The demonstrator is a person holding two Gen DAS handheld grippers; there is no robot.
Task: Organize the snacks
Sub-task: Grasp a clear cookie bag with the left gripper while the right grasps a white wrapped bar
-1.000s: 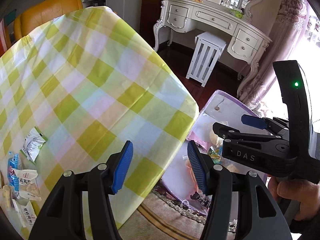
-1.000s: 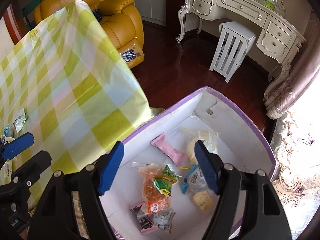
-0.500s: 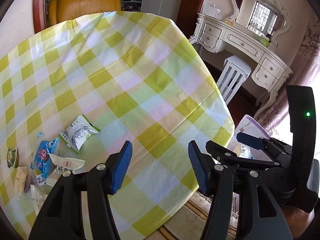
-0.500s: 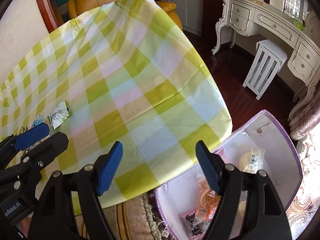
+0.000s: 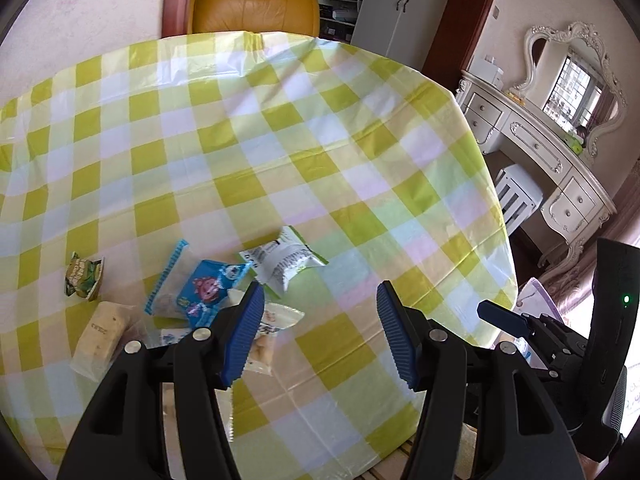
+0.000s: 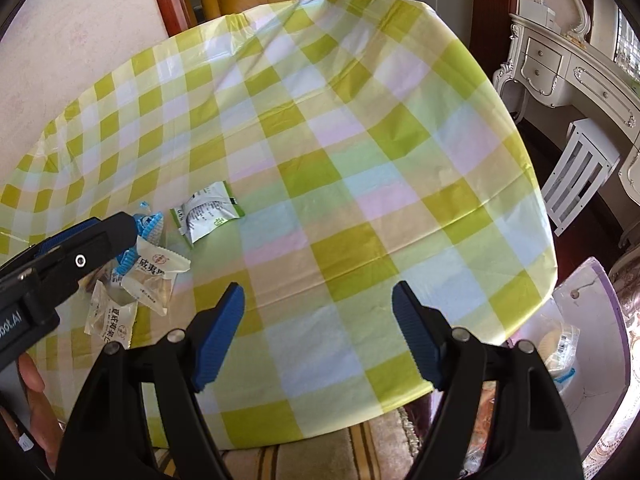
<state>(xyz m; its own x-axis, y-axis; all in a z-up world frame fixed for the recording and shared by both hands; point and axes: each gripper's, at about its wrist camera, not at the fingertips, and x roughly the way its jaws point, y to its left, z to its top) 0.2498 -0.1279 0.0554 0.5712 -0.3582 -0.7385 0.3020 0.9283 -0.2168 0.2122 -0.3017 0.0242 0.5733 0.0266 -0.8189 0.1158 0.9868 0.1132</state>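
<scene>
Several snack packets lie in a cluster on the checked tablecloth (image 5: 320,128): a white-and-green pack (image 5: 286,262), a blue cartoon pack (image 5: 208,290), a green pack (image 5: 83,276) and a pale biscuit pack (image 5: 100,336). My left gripper (image 5: 320,336) is open and empty, just right of the cluster. The white-and-green pack also shows in the right wrist view (image 6: 208,210). My right gripper (image 6: 318,336) is open and empty over the table's near edge. The purple-rimmed box (image 6: 588,312) with snacks inside sits on the floor at lower right.
A yellow leather armchair (image 5: 256,8) stands behind the table. A white dressing table (image 5: 540,148) and white stool (image 5: 518,196) stand to the right. The right gripper's body (image 5: 560,340) is at the left view's lower right. A striped rug (image 6: 312,456) lies under the table.
Both grippers have swung left from the box on the floor to over the table. The snack cluster is now close in front of the left gripper. Both stay open and empty.
</scene>
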